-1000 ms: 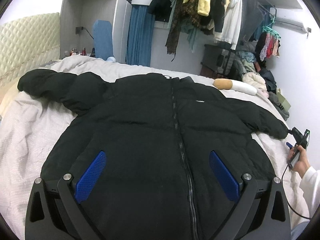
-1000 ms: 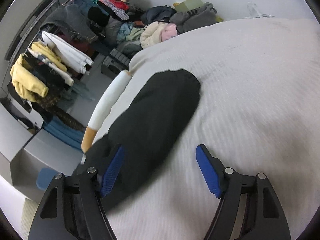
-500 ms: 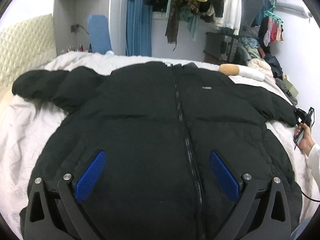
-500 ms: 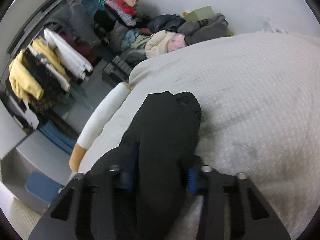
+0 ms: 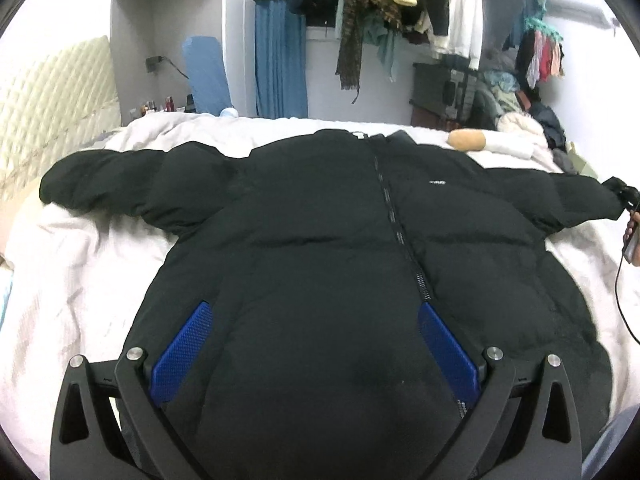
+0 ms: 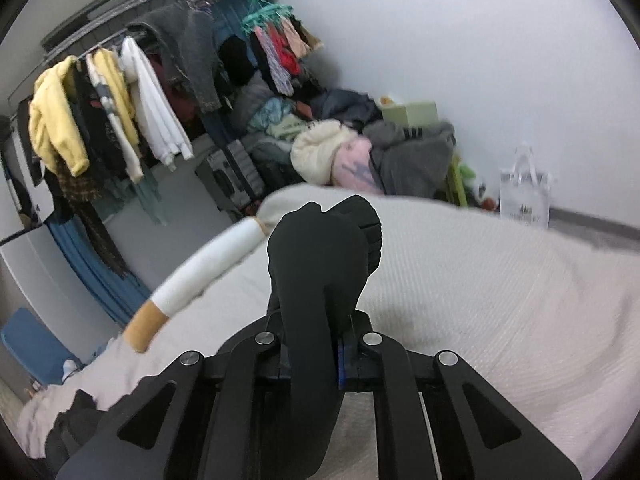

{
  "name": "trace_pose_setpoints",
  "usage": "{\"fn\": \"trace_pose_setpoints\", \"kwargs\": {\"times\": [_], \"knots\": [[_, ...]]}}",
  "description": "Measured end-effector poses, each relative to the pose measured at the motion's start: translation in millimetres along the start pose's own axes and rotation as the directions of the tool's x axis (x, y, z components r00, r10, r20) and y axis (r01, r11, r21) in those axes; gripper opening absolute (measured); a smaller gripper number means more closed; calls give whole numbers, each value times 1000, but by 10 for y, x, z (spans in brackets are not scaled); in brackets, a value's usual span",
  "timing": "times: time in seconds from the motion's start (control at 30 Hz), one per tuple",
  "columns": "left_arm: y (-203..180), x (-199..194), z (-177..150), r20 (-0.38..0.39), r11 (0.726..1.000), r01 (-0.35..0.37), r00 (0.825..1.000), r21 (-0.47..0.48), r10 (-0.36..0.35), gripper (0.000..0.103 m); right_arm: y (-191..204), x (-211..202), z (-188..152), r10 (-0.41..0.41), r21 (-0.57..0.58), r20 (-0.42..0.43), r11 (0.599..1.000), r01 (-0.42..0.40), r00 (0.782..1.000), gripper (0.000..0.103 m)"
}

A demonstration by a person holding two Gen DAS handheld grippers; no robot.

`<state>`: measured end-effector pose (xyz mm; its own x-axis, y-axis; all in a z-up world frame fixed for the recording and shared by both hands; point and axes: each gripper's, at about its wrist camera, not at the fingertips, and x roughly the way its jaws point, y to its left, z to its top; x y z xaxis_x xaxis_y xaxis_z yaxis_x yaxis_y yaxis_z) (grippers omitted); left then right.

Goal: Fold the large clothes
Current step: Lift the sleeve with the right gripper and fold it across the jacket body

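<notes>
Black puffer jacket laid front-up and zipped on a bed covered by a pale blanket, its collar toward the far edge of the bed and its hem toward the near edge. The zipper runs down the middle of the jacket. One sleeve lies stretched toward the left edge of the bed, near a quilted headboard. The other sleeve reaches toward the right edge.

Left gripper: held above the lower part of the jacket, its blue pads spread wide apart with nothing between them.

Right gripper: jaws closed on the cuff of the right sleeve, which is bunched between the pads and stands up above the blanket. In the left wrist view the same gripper appears at the end of that sleeve, at the right edge of the frame, and the hand holding it shows just below.

A long white and tan bolster lies on the bed beside the held cuff, toward the far edge. Beyond the bed are a rack of hanging clothes, a pile of garments against the wall, and a blue curtain.
</notes>
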<state>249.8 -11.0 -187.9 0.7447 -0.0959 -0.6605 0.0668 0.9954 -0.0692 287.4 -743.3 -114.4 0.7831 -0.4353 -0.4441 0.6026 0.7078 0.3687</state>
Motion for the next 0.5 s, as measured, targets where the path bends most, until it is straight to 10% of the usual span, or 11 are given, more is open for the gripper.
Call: {"fn": "trace_pose_setpoints", "kwargs": {"times": [0.5], "knots": [[299,-460,-27,127,999,49,991,-15,-46,103,1889,-1364,719,144,-191,104,974,-122,984,8]]}}
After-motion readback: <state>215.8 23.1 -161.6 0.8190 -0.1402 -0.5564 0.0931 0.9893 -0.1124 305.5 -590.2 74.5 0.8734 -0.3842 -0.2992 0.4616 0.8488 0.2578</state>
